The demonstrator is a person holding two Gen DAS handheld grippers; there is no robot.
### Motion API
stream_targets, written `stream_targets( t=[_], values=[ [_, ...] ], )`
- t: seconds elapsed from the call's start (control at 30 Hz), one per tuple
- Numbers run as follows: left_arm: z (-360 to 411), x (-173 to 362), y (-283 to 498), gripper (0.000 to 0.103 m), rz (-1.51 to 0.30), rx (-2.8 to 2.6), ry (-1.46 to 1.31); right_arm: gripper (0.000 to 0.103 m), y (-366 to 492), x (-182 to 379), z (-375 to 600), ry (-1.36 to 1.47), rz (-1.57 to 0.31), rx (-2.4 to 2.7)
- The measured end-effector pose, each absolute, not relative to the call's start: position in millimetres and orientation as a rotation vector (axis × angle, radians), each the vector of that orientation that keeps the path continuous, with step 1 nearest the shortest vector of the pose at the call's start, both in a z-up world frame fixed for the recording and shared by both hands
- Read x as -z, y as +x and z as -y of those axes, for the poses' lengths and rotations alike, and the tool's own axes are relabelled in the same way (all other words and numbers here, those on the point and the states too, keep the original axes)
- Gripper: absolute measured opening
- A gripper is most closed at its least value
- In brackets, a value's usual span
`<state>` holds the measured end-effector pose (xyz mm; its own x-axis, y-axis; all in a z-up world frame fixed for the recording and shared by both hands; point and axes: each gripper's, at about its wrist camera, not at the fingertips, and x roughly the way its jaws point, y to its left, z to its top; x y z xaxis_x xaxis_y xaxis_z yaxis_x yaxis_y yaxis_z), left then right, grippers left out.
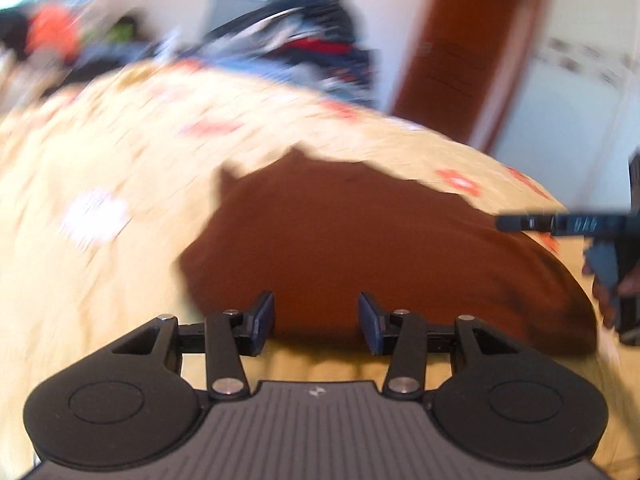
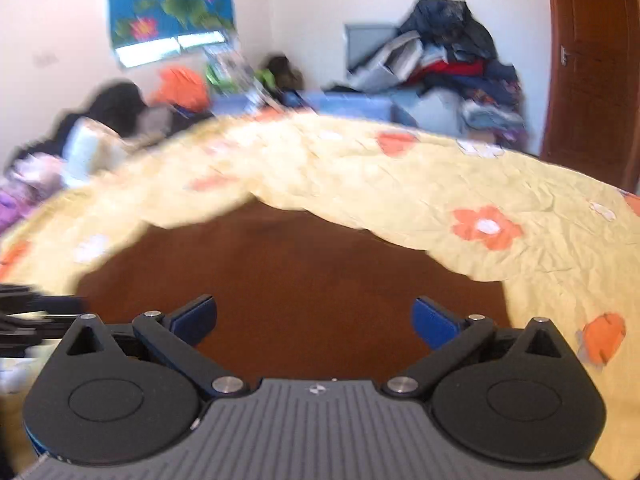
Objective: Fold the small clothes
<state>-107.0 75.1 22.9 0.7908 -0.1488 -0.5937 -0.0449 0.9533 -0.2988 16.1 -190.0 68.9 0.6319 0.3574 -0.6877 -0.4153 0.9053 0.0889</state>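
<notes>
A brown garment (image 1: 372, 248) lies flat on the bed (image 1: 100, 184), on a yellow bedspread printed with orange and white flowers. It sits at the near edge of the bed, its far outline uneven with a small point sticking up. Both views are blurred, so finer detail of the cloth cannot be made out.

The left tongs (image 1: 316, 322) are parted with nothing between the blue pads (image 1: 264, 320). They hover at the near hem of the garment, toward its left half; whether the pads touch the cloth cannot be told. In that view the right tongs show at the right edge as a dark bar (image 1: 560, 222) over the garment's right side.

Seen from the right wrist, the garment (image 2: 296, 284) fills the middle of the bed (image 2: 520, 184) in front of the camera. The right tongs (image 2: 316, 322) are spread wider than the left, also holding nothing, with the brown cloth showing between the two pads (image 2: 196, 316). A blurred black part of the left tongs (image 2: 36, 312) enters from the left edge.

Beyond the far edge of the bed are a heap of clothes (image 2: 444, 68) against the wall, a flowered poster (image 2: 172, 8) to the left, and a brown door (image 2: 596, 72) at the right.
</notes>
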Motion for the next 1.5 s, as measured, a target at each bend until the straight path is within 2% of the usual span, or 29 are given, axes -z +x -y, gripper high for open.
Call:
stream_targets(
  t=[0.13,0.33,0.4,0.57,0.77,0.87,0.97,1.07,1.13,1.17,1.2,1.23,1.3,1.4,1.5],
  values=[
    [-104.3,-11.4,-112.3,0.045,-0.661,-0.007,-0.561,0.103,73.1,-17.6,201.3,-0.073,-0.947,-0.343],
    [-115.0,-3.9,-123.3,0.048,-0.622,-0.065,-0.763,0.103,65.0,1.5,206.9,-0.053,-0.840,-0.343],
    [-112.1,-0.8,-130.3,0.055,-0.620,-0.080,-0.789,0.103,63.5,2.2,205.2,-0.066,-0.836,-0.338],
    [-118.6,-3.6,-127.1,0.058,-0.627,-0.097,-0.792,0.103,59.3,-7.0,205.0,-0.066,-0.856,-0.311],
    [-122.6,1.1,-105.3,0.073,-0.575,-0.102,-0.880,0.103,-8.6,-26.6,203.0,-0.050,-0.847,-0.380],
    [-114.4,-1.7,-95.6,0.073,-0.578,-0.135,-0.885,0.103,-42.5,-15.7,197.1,-0.203,-0.810,-0.395],
    [-109.3,-3.7,-92.3,0.072,-0.584,-0.148,-0.862,0.103,-57.5,-29.7,198.2,-0.191,-0.843,-0.379],
    [-107.1,-4.4,-90.8,0.072,-0.582,-0.155,-0.844,0.103,-75.7,-46.6,205.0,-0.147,-0.771,-0.386],
    [-105.6,-5.0,-88.4,0.059,-0.593,-0.168,-0.833,0.103,-80.2,-44.6,207.1,-0.107,-0.781,-0.424],
    [-105.4,-4.0,-84.5,0.039,-0.620,-0.170,-0.832,0.103,-78.3,-35.8,206.8,-0.113,-0.826,-0.446],
    [-105.9,-2.7,-80.4,0.030,-0.644,-0.176,-0.835,0.103,-76.0,-24.5,207.3,-0.137,-0.855,-0.443],
    [-106.6,-3.1,-78.8,0.029,-0.655,-0.182,-0.840,0.103,-80.3,-21.9,207.1,-0.193,-0.797,-0.445],
    [-105.8,-8.2,-76.6,0.024,-0.660,-0.189,-0.826,0.103,-73.3,-29.7,213.3,-0.174,-0.818,-0.446],
    [-91.1,-25.6,-74.4,0.017,-0.619,-0.171,-0.720,0.103,-68.2,-59.4,242.8,0.099,-0.787,-0.419],
    [-51.4,-50.9,-65.4,0.014,-0.562,-0.069,-0.548,0.103,-71.2,-78.9,283.0,0.421,-0.705,-0.480]
  ],
)
